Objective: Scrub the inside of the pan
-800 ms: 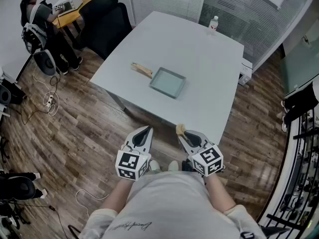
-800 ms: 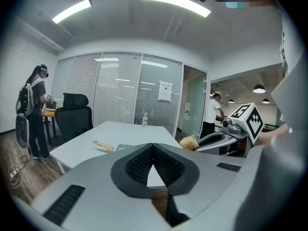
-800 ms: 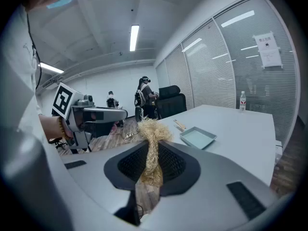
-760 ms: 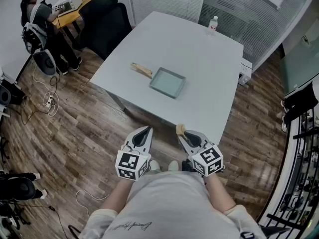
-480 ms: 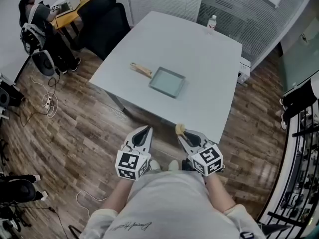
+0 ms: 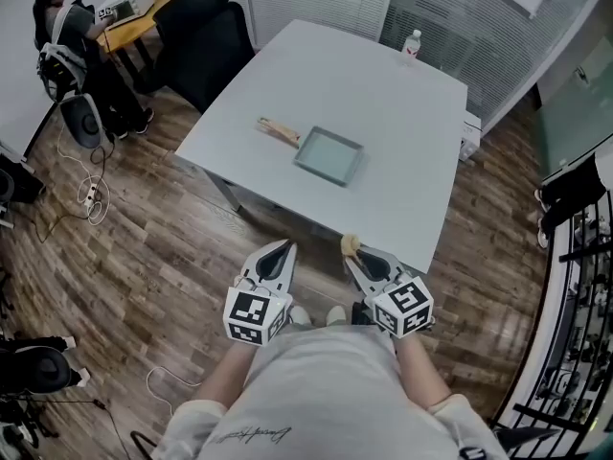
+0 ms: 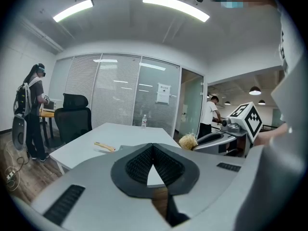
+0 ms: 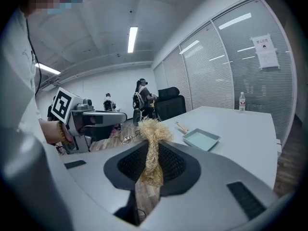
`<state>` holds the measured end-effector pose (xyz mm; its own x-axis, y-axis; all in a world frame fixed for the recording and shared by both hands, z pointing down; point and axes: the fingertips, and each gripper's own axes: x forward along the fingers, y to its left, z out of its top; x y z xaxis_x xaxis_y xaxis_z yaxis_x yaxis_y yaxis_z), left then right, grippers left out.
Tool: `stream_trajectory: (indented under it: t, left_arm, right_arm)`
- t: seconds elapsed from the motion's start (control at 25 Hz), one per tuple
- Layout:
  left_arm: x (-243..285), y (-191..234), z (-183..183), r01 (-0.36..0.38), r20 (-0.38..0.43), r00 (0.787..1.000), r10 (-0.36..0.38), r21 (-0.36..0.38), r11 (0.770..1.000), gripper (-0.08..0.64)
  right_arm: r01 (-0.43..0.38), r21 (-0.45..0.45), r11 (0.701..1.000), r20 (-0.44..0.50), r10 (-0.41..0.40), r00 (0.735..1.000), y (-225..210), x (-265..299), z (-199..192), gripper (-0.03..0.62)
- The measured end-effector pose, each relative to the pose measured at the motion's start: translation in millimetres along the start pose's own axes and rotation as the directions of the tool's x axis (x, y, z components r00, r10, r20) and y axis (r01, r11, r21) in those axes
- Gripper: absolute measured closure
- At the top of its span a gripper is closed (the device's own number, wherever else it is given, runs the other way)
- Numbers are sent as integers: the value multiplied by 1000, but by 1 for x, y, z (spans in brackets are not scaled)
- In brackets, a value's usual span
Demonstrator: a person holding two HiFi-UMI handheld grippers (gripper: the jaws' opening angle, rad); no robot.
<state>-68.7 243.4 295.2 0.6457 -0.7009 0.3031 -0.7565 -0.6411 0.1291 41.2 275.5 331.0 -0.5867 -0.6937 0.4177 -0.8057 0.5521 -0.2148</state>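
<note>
Over open floor before the table edge, left gripper hangs closed, right gripper clamps scrubber.

The pan lies on the surface, toward its near left edge, with its handle to the left. A bottle stands at the far edge. In front of the surface, over the floor, the left tongs and right tongs sit side by side, with a scrubber in the right pair.
</note>
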Motion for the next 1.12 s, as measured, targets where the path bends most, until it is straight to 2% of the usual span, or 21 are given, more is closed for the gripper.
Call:
stream_trajectory:
  t: [0.44,0.8,1.12]
  left_arm:
    - [-13,12,-18,12,-12,1000,-12,-29,999,549]
    - [0,29,-15,-32,-5,999,32,-33,999,549]
    - [35,65,-4,-85,-19,996,85,-38,996,549]
  right_arm:
    - [11,9,1000,-24,-11,1000,15,8,-7,515]
    - [-66,-24,998,-33,65,997,8,36,6,515]
    - [-133,-45,990,-35,132,991,-20,80,32,515]
